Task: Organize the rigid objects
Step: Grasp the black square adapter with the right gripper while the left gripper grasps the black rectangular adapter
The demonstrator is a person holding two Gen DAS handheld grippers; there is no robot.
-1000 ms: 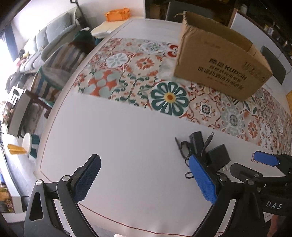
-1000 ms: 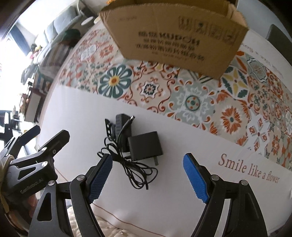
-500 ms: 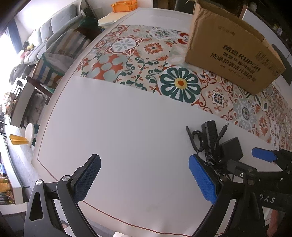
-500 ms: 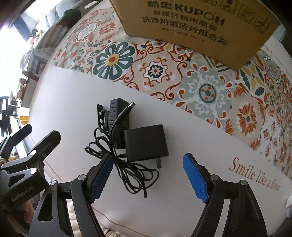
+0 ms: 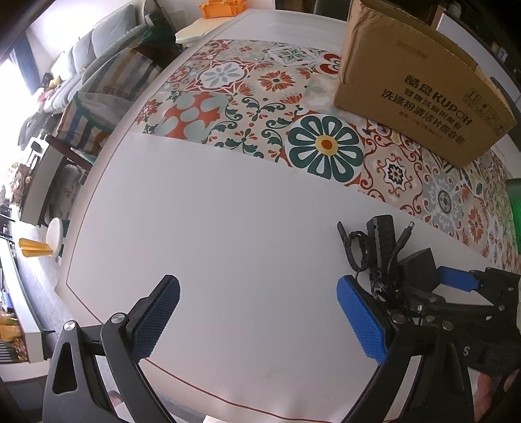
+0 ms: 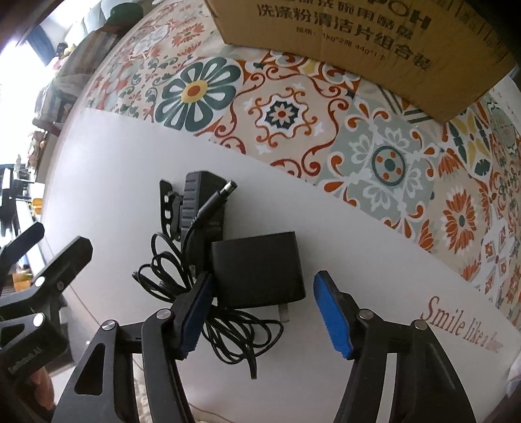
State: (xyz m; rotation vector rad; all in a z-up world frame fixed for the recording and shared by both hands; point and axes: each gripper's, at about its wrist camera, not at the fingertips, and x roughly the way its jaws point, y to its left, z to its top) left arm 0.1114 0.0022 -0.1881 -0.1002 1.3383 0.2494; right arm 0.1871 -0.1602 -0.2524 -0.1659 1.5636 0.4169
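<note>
A black square power adapter (image 6: 259, 268) with metal prongs lies on the white table cloth, its black cable (image 6: 228, 325) coiled beside it. A longer black adapter brick (image 6: 202, 208) with a barrel plug lies just behind it. My right gripper (image 6: 265, 314) is open, low over the table, its blue pads straddling the square adapter's near end. The adapters also show in the left wrist view (image 5: 418, 268) with the right gripper (image 5: 456, 278) around them. My left gripper (image 5: 259, 320) is open and empty over bare cloth to the left. A brown cardboard box (image 5: 420, 84) stands at the back right.
The table (image 5: 202, 208) has a white front band and a tiled flower pattern behind. Its near edge (image 5: 107, 325) runs close under the left gripper. Chairs and a sofa (image 5: 97, 58) stand off the left side. An orange crate (image 5: 223, 8) sits far back.
My right gripper has moved forward and down, so its pads now flank the square adapter. The left gripper has drifted slightly forward. Both stay open.
</note>
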